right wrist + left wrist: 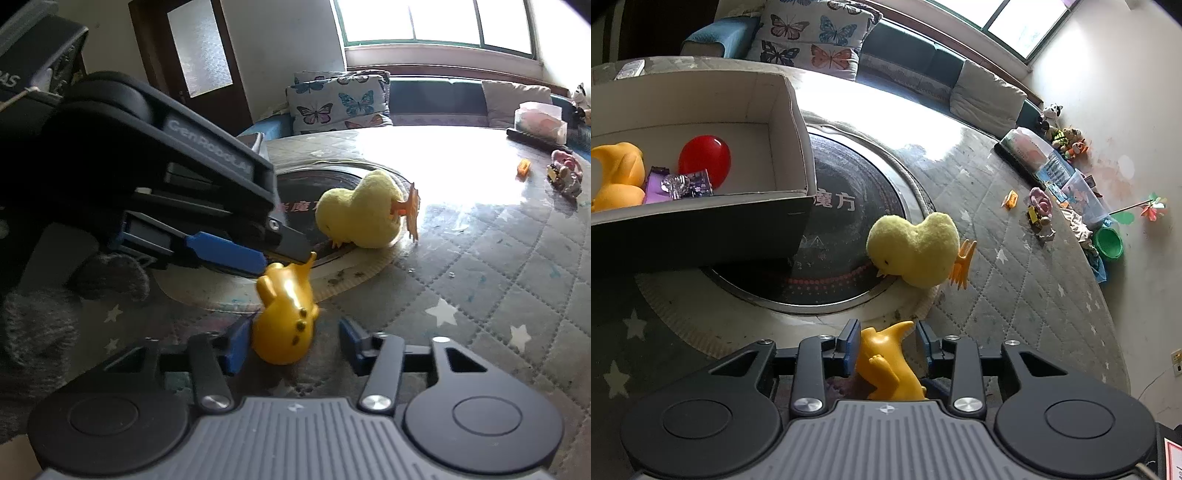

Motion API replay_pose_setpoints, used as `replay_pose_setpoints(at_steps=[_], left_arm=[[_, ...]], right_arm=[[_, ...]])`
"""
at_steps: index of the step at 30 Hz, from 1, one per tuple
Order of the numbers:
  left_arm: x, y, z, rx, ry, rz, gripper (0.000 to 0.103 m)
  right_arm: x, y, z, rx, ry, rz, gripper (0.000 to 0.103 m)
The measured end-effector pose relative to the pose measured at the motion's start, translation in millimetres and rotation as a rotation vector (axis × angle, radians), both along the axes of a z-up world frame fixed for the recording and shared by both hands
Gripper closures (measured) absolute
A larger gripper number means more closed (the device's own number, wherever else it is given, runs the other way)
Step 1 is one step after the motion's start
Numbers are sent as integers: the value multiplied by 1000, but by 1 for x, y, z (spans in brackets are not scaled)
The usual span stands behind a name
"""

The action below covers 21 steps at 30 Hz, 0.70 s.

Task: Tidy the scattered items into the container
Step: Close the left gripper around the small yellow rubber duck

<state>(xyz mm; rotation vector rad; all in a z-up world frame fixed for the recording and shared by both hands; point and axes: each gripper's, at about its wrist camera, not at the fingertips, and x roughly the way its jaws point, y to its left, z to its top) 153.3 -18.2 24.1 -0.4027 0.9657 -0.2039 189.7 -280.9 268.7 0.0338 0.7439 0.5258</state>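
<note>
A small yellow plastic toy figure (886, 363) (286, 317) lies on the table between both grippers. My left gripper (886, 345) is open, its fingers on either side of the toy's upper end; it shows in the right wrist view (284, 254) reaching in from the left. My right gripper (293, 345) is open around the toy's rounded end, its left pad touching or nearly touching. A yellow plush chick (916, 251) (360, 214) lies on its side further on. The cardboard box (798, 122) at left holds a red ball (704, 158), a yellow toy (618, 173) and purple packets (679, 184).
A round black hotplate (849, 229) sits in the table's middle under the box and chick. Small toys (1039, 210) and an orange piece (1010, 199) lie at the far right edge. A sofa with a butterfly cushion (812, 33) stands behind.
</note>
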Motion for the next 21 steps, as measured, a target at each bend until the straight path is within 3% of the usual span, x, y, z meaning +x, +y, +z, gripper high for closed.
replay_pose_setpoints(at_steps=[16, 21], left_arm=[[7, -7, -13, 22, 50, -30, 69], [6, -2, -15, -4, 51, -19, 68]], right_arm=[[1, 8, 0, -24, -7, 21, 66], [0, 9, 1, -22, -9, 25, 68]])
